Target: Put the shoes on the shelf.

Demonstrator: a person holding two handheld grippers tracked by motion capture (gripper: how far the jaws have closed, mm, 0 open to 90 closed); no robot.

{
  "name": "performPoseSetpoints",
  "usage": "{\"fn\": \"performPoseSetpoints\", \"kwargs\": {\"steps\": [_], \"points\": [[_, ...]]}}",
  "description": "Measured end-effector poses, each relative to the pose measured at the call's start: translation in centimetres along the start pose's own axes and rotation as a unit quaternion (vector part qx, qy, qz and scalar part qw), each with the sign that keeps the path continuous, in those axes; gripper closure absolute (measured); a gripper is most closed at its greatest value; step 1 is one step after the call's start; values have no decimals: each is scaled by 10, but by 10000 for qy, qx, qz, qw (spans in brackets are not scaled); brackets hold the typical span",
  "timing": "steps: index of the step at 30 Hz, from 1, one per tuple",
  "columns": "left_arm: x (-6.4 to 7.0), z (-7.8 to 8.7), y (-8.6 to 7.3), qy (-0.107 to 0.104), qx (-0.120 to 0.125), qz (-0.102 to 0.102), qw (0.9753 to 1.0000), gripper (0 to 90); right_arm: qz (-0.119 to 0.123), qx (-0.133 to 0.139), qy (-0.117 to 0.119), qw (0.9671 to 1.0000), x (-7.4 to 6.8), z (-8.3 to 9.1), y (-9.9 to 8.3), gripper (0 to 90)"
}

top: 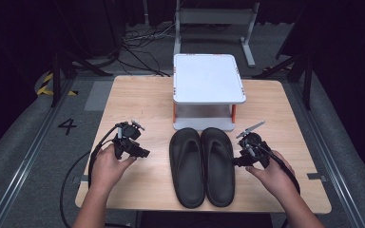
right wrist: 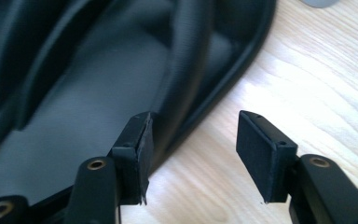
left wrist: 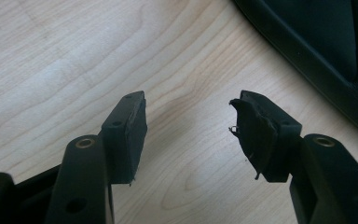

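lying side by side at the middle of the wooden bench [top: 123,99], the left slipper [top: 187,166] and the right slipper [top: 218,165] touch along their inner edges, toes toward the far side. just beyond their toes stands a white two-tier stand [top: 208,78] with orange posts, its lower shelf almost meeting the slippers' tips, so the far side of the pair is boxed in.

the left tongs [top: 145,153] sit in the person's left hand [top: 108,166], apart from the left slipper with bare wood between; their jaws are spread wide with nothing between them, and in the left gripper view [left wrist: 189,128] the slipper's dark rim [left wrist: 307,51] lies off to the upper right.

the right tongs [top: 236,162], held by the right hand [top: 273,175], are right at the outer edge of the right slipper. in the right gripper view [right wrist: 193,140] the jaws gape, one over the slipper's sole [right wrist: 74,130] and one over wood, with the slipper's edge between them; whether a pad touches the rubber is unclear.

beyond the bench, cables [top: 142,45] lie on the floor.
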State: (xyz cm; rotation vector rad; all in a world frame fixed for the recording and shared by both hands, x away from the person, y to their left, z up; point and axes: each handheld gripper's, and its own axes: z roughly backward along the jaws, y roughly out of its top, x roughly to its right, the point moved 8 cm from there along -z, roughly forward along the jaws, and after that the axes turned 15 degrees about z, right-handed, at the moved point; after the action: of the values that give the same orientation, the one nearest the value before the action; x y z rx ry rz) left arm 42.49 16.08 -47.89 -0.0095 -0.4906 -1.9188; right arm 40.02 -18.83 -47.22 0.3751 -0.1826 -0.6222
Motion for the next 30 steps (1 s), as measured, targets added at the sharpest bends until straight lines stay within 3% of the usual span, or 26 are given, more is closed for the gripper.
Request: {"fn": "performPoseSetpoints", "kwargs": {"steps": [10, 14, 20, 23, 27, 30], "points": [[-4, 1, -4, 148, -19, -3, 9999, 432, 333, 50, 189, 9993, -31, -1, 24, 440], [-4, -1, -8, 181, -56, -20, 9998, 432, 431, 64, 304, 9986, -44, -8, 34, 405], [-5, -4, -12, 189, -119, 24, 9997, 433, 586, -149, 408, 9973, -65, -26, 40, 364], [-6, -5, -13, 195, -135, 49, 9997, 434, 526, -90, 560, 9970, -71, -29, 45, 344], [-7, -4, -14, 191, -120, 60, 9997, 434, 377, 3, 580, 9976, -74, -31, 52, 269], [-8, -5, -15, 202, -133, 82, 9997, 434, 283, -86, 408, 9987, -73, -36, 54, 218]]}}
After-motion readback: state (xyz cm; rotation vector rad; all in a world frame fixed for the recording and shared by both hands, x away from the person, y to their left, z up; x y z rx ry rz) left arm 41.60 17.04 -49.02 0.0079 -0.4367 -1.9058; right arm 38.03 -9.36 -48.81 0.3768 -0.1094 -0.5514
